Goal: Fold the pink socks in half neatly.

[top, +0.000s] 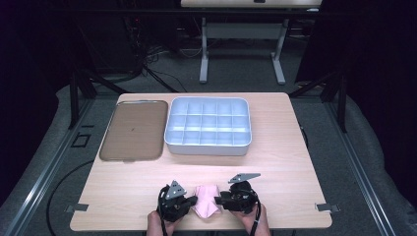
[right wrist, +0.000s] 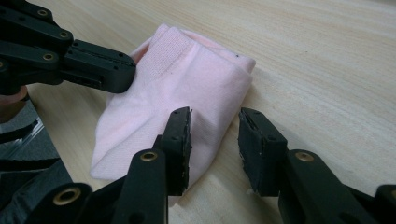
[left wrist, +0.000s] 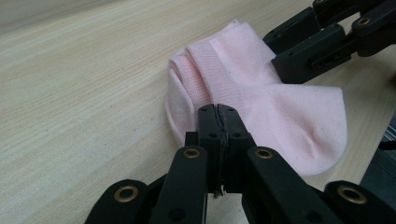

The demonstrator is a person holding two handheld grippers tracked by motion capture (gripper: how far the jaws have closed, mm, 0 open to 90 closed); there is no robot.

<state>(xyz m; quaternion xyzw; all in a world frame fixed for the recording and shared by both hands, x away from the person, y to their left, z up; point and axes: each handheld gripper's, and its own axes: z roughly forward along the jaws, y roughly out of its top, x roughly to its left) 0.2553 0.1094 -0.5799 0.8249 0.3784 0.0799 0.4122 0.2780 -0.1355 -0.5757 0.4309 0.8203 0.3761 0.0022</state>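
On pale wooden tabletop [top: 123, 196], folded pink cotton sock [top: 206, 201]: pinched at edge by closed left gripper [left wrist: 218, 122]; right gripper [right wrist: 215, 128] parted, holding nothing. Risk of unfolding if dragged one-sidedly.

A: Right gripper view, what's there?

B: Pink sock [right wrist: 187, 93], folded, lying flat on the light wood table [right wrist: 327, 60]. Ribbed cuff end at the top, far from the camera.

A: The right gripper [right wrist: 214, 140]?

B: Jaws parted, a clear gap between the pads. One pad sits over the sock's near edge; the other is over bare table just beside the sock. Nothing pinched.

A: Anything else?

B: The left gripper [right wrist: 126, 74] comes in from the upper left, its tip on the sock's cuff end. Jaws look pressed together; can't tell whether fabric is caught between them. Dark table edge at lower left.
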